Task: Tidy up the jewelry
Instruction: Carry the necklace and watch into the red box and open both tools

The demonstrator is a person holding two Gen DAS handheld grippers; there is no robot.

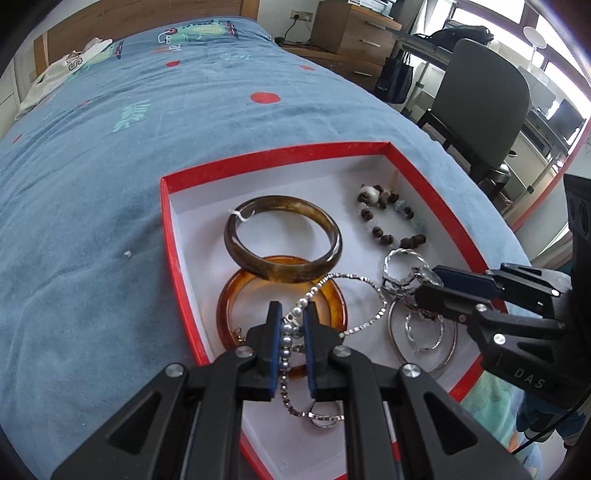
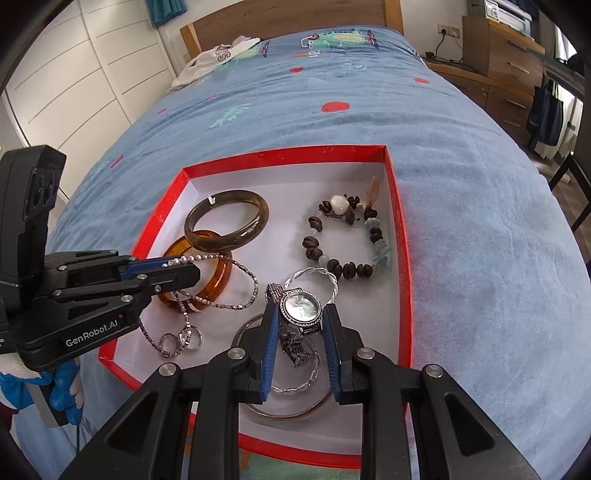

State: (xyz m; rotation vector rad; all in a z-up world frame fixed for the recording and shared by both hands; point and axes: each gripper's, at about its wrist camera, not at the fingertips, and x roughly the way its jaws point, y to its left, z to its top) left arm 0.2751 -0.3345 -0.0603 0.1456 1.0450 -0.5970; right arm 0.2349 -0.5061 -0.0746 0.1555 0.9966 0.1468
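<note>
The left claw (image 1: 291,314) pinches a bead chain (image 1: 295,317); the right claw (image 2: 300,314) grips a watch (image 2: 301,308) over the red box (image 2: 400,236). Two bangles (image 1: 282,240) lie inside; only the right view shows the watch face.

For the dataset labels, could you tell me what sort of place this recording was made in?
Most likely a bedroom with a work corner: the red box of jewelry sits on a bed with a blue cover, a wooden headboard behind it, and a chest of drawers and desk chair alongside.
</note>
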